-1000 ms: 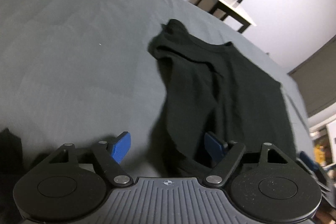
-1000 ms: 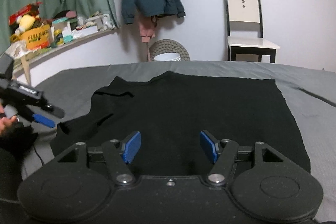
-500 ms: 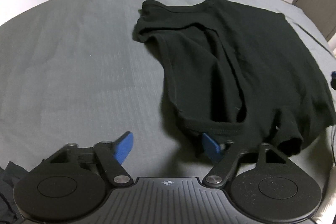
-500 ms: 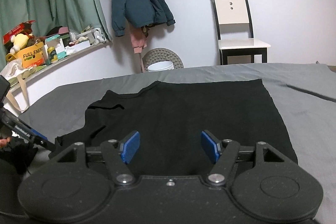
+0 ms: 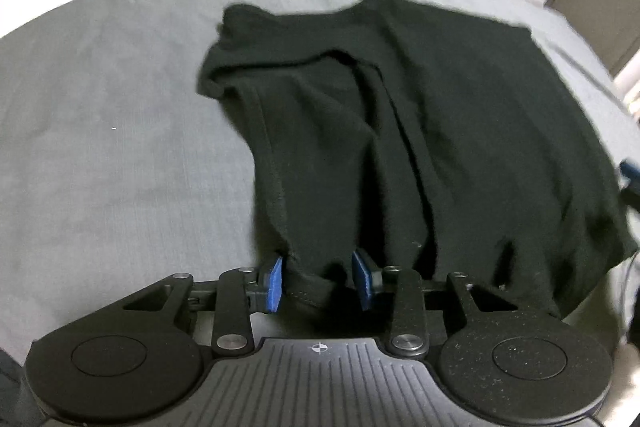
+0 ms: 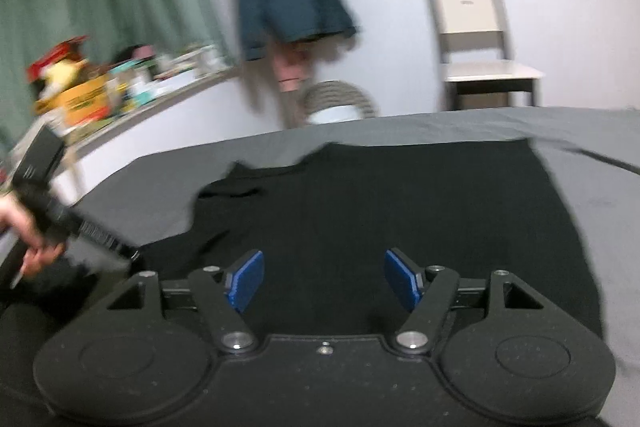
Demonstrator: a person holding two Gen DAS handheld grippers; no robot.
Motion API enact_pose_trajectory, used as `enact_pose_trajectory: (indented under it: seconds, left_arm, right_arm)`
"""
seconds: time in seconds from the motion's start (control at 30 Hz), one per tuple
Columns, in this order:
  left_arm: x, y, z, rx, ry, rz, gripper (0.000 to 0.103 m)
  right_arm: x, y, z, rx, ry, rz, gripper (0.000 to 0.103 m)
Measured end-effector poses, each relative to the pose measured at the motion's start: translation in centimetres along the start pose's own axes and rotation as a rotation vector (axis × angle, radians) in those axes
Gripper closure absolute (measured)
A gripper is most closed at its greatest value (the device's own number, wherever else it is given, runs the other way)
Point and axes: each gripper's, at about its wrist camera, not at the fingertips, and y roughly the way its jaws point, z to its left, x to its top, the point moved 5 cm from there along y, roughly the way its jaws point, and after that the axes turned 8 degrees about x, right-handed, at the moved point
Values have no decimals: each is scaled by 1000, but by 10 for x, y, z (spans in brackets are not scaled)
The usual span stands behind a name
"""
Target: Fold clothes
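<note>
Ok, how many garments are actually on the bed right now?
1 for certain: the black shirt, spread on the grey bed, its near edge between the pads of the left gripper. Dark fabric at the lower left edge may be another; too cropped to tell.

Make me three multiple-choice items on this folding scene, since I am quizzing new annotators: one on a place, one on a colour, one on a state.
1. Where does the black garment lie?
A. on the grey bed sheet
B. on the white chair
C. in a basket

2. What colour are the pads of the left gripper?
A. red
B. blue
C. white

3. How does the right gripper stand?
A. shut on the garment
B. shut on nothing
C. open, with nothing between its fingers

Answers:
1 A, the garment is spread over the sheet.
2 B, both pads show blue.
3 C, a wide gap parts its pads above the cloth.
</note>
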Motion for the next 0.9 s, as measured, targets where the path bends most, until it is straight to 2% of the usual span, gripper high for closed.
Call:
enact_pose_trajectory:
  seconds: [0.13, 0.23, 0.3, 0.47, 0.53, 0.63, 0.7, 0.8, 0.9]
  left_arm:
    - [-9, -13, 19, -67, -101, 34, 66]
    - [-10, -19, 38, -82, -199, 10, 66]
    - [-11, -21, 50, -128, -318, -57, 66]
    - [-31, -17, 75, -269, -619, -250, 66]
    - [-36, -17, 83, -260, -659, -271, 66]
    - [-40, -22, 104, -270, -751, -355, 66]
    - [-42, -17, 114, -262, -797, -359, 66]
    - [-40, -11, 112, -287, -783, -353, 66]
    - [-37, -4, 110, -309, -775, -346, 66]
  right_arm:
    - [-11, 14, 38, 74, -150, 95, 41]
    - [-20, 18, 81, 141, -362, 114, 41]
    - [-30, 21, 111, 160, -529, 119, 42]
    - [-67, 35, 166, 90, -949, 131, 48]
    - [-76, 44, 181, 81, -1024, 139, 51]
    - [-88, 57, 201, 85, -1125, 131, 55]
    - [-96, 67, 210, 73, -1213, 110, 57]
    - [-108, 89, 216, 47, -1345, 92, 66]
    - [-110, 111, 219, 4, -1392, 93, 72]
